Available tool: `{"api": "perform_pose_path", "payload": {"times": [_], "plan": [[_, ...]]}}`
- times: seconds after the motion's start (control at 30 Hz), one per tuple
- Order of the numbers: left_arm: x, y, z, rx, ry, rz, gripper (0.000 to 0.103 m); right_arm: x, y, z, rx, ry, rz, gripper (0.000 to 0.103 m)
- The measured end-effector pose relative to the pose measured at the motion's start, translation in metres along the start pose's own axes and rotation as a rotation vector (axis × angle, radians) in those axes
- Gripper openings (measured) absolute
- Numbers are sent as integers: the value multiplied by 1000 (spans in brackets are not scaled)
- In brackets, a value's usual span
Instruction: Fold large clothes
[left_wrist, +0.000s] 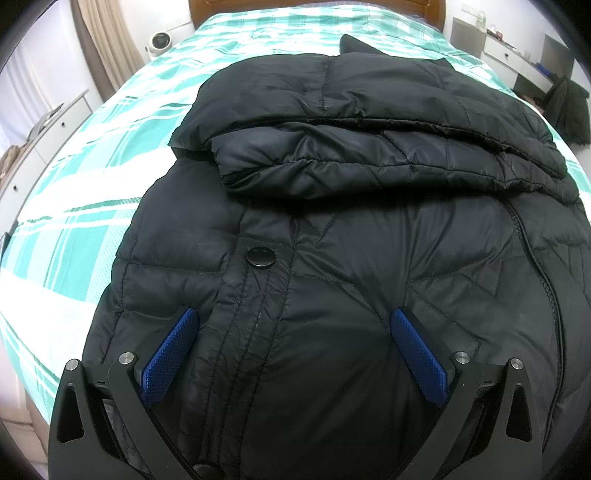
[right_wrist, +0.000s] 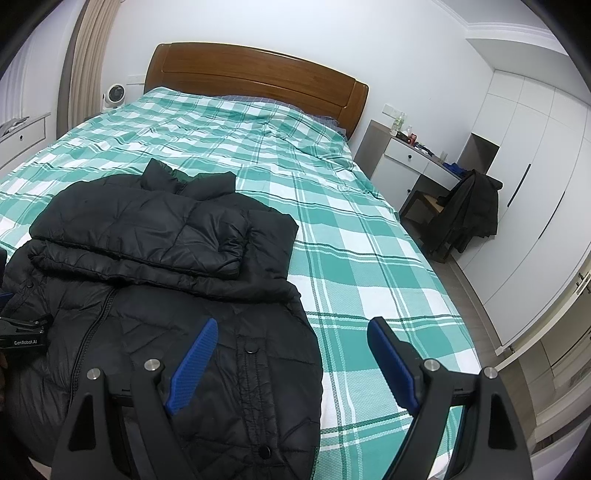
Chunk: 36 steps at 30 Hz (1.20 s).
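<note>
Both grippers are held wide open with nothing between their blue pads. Left gripper (left_wrist: 293, 336) is poised just above the lower front of the black puffer jacket (left_wrist: 332, 258), near a snap button (left_wrist: 261, 256) on the placket; right gripper (right_wrist: 291, 347) straddles the jacket's right-hand edge, one pad over the fabric, the other over the bed (right_wrist: 369, 240). The jacket is laid near the foot of the bed, toward its left side, with the sleeves already folded across the chest and the collar pointing to the headboard (right_wrist: 255, 74). The garment is judged light, soft and bulky, with a slippery shell; the stitched hem corners are judged the firmest places to be gripped.
</note>
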<state>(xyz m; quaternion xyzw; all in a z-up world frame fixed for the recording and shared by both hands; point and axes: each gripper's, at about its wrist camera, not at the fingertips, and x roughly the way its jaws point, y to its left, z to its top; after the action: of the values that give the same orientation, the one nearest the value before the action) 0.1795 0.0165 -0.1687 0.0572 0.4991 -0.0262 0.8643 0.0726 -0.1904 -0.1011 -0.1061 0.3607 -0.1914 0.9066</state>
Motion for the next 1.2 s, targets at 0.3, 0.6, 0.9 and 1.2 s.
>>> {"api": "perform_pose_path", "payload": {"times": [0.3,0.6,0.9,1.2], "plan": [[0,0,1,0,4,-3,103,-1,0,0,-1,1,-1,85],[-30,27,2,-86,-1,-125,102,13,-29,-10,70,55,150,85],[-75,126,-68,-229,59,-304,102,48,-86,-107,198,313,546,85],[-29,97,-106,-190,236,-322,101,57,-62,-163,235,478,757,85]]}}
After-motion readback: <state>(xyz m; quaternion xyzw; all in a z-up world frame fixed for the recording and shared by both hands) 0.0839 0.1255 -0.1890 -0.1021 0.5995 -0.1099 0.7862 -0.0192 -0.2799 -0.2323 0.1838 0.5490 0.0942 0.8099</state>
